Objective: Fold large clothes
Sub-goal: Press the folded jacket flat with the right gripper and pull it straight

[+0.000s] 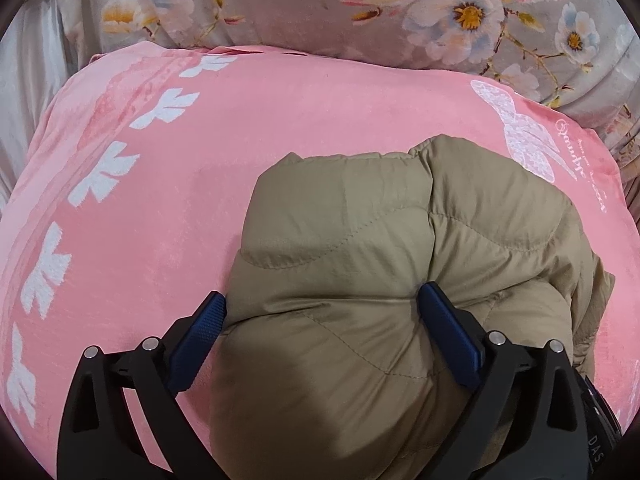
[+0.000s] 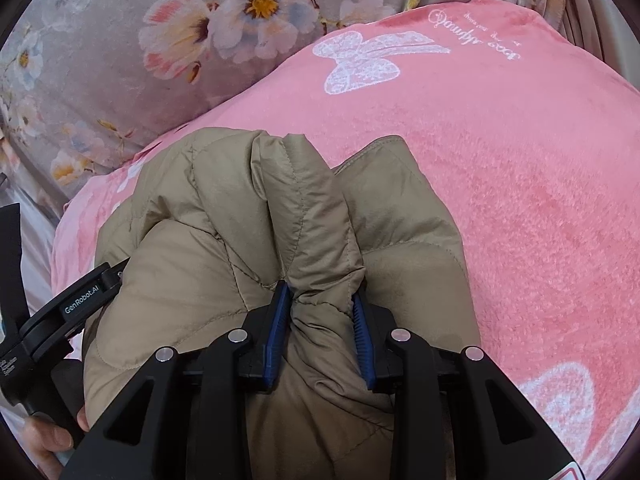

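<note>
A khaki quilted puffer jacket (image 1: pixel 392 240) lies bunched on a pink blanket (image 1: pixel 168 184). My left gripper (image 1: pixel 322 300) is open wide, its blue-padded fingers (image 1: pixel 448 328) straddling a puffed part of the jacket without pinching it. In the right wrist view the jacket (image 2: pixel 224 216) fills the lower middle. My right gripper (image 2: pixel 320 304) is shut on a gathered fold of the jacket, the fabric squeezed between its blue pads (image 2: pixel 280 320). The left gripper's black body (image 2: pixel 60 312) and the hand holding it show at the left edge of that view.
The pink blanket (image 2: pixel 520 200) with white butterfly and leaf prints covers the bed. A grey floral bedsheet or pillow (image 1: pixel 360 8) lies behind it, also in the right wrist view (image 2: pixel 100 60). Pale curtain-like fabric (image 1: pixel 24 80) hangs at the far left.
</note>
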Demonstrator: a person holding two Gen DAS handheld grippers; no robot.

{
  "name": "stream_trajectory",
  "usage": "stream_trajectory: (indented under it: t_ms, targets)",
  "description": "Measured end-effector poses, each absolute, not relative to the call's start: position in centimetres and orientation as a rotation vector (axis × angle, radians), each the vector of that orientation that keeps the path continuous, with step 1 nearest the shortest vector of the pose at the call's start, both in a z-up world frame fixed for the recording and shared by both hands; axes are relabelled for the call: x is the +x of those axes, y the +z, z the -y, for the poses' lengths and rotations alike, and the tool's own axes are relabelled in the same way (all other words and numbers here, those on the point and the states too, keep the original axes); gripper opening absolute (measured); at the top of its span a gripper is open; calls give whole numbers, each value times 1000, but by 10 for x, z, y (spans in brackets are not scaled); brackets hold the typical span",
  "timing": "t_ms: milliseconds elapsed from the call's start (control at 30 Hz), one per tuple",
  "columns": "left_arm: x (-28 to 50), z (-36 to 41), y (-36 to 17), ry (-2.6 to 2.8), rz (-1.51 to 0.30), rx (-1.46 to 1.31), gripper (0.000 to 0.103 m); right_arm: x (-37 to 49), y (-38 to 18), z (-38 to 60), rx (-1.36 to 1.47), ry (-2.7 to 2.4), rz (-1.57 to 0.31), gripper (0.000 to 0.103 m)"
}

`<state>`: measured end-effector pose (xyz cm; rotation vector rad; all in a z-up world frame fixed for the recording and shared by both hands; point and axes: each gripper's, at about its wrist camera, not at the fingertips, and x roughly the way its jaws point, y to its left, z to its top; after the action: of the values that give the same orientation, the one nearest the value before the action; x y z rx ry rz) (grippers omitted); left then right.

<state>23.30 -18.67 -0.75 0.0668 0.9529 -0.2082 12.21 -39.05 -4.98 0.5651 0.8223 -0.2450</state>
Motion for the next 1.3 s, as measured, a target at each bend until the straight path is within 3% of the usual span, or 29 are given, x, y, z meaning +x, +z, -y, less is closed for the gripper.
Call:
stream_trajectory:
  t_ms: [333,600,900,1300]
  targets:
    - [231,187,-9,-203,-938,69,96,118,-56,398,615,-204,-788,27]
    - [176,147,30,-300,-986,44,95,54,-12,399,598,-176,-880,33]
    - [105,139,25,-308,-979,159,96,16,-34,369,561,-137,-981,24]
    - [108,118,8,-306,-980,212,98,8,-44,345,588,-75,-1005,18]
